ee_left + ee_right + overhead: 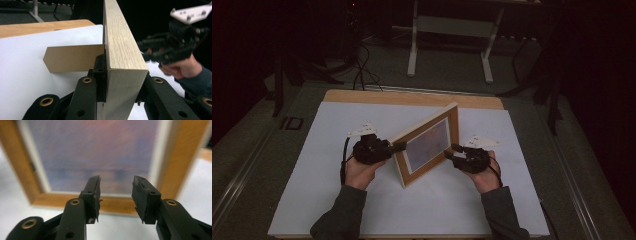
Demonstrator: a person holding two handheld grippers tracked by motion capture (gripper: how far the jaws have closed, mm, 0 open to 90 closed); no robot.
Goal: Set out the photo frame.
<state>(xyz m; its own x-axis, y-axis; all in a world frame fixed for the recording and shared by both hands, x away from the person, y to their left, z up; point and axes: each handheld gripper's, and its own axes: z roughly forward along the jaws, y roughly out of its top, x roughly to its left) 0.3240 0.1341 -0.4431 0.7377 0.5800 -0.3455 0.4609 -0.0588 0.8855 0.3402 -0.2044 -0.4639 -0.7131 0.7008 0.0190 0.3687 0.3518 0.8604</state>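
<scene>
The frame [428,145] stands upright on the white sheet [322,200], and the left gripper [122,85] pinches its wooden edge. The right gripper [116,195] hangs just before its glass, jaws spread and empty. Its picture shows blurred pink and blue, with no readable writing.

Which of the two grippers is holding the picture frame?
The left gripper: its jaws clamp the frame edge. The right gripper has open jaws, empty.

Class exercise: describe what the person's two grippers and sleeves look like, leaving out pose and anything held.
The left gripper and right gripper are black, each topped by a pale three-cornered plate and trailing a black cable. Their jaws carry brass-ringed holes. Both sleeves are dark grey-green.
</scene>
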